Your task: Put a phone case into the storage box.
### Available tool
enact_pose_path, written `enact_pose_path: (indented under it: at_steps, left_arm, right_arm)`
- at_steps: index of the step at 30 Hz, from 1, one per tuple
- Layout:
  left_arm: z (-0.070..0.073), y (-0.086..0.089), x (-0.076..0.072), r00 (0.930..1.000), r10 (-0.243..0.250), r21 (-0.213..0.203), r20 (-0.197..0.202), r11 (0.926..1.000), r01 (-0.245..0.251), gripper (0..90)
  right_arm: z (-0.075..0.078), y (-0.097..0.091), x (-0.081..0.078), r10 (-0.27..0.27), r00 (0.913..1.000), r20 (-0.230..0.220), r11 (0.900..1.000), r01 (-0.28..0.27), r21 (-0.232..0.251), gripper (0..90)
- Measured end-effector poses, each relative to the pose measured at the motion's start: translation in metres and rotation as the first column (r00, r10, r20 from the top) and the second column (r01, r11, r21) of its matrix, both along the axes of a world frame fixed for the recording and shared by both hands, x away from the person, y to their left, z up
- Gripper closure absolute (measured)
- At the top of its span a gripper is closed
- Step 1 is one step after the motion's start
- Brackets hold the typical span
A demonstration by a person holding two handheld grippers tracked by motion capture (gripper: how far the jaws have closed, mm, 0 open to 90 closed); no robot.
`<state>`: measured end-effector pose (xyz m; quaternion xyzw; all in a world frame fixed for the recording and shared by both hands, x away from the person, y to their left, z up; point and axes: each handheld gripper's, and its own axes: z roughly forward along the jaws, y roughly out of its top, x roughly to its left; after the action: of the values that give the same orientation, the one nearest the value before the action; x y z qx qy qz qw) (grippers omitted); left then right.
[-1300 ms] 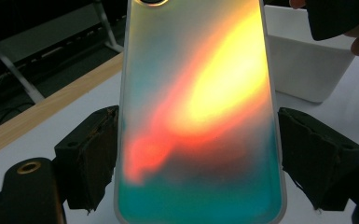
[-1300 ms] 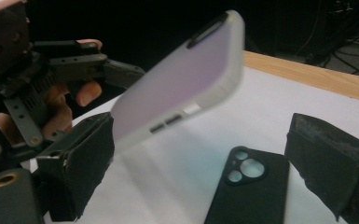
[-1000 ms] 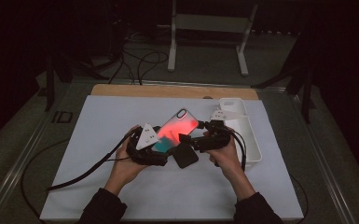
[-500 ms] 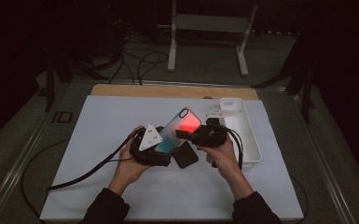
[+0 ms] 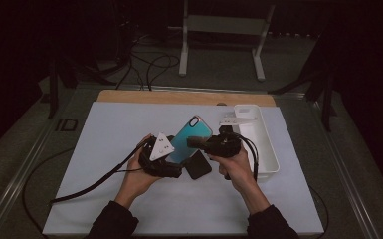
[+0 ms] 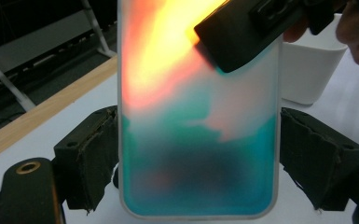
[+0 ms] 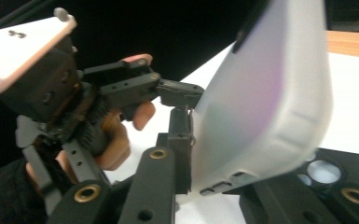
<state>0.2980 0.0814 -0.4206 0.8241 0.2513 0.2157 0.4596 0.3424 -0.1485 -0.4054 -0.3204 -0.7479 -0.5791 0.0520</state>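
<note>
Clamping the phone case (image 6: 198, 140) by its side edges, left gripper (image 5: 165, 158) holds it tilted above the white mat (image 5: 119, 129); right gripper (image 5: 206, 143) pinches its upper edge beside the tray (image 5: 268, 154).

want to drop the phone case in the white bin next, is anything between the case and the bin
Nothing on the table visibly blocks it. The phone case is held off the mat between the jaws of the left hand-held gripper, with the right hand-held gripper at its edge. That right one and its hand sit between the case and the white bin.
</note>
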Motion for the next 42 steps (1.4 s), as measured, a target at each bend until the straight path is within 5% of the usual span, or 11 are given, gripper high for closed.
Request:
enact_pose_path:
  at_steps: [18,26,32,42]
  left_arm:
    - [0.004,0.009,0.004,0.9984,-0.028,-0.016,-0.049,0.9995,0.028,18.1]
    - [0.004,0.013,0.009,0.9922,-0.062,-0.041,-0.108,0.9975,0.058,17.9]
    - [-0.001,0.011,0.013,0.9794,-0.113,-0.070,-0.168,0.9923,0.102,15.6]
    - [-0.005,0.006,0.012,0.9434,-0.246,-0.169,-0.223,0.9628,0.211,17.9]
  right_arm:
    - [0.005,-0.001,-0.004,0.008,0.9985,0.053,0.9994,-0.006,-0.035,81.8]
    - [0.009,-0.007,-0.007,0.028,0.9961,0.084,0.9993,-0.026,-0.027,82.0]
    - [0.017,-0.014,-0.011,0.050,0.9922,0.114,0.9985,-0.052,0.019,82.0]
    - [0.019,-0.015,-0.012,0.087,0.9838,0.157,0.9903,-0.103,0.094,82.0]
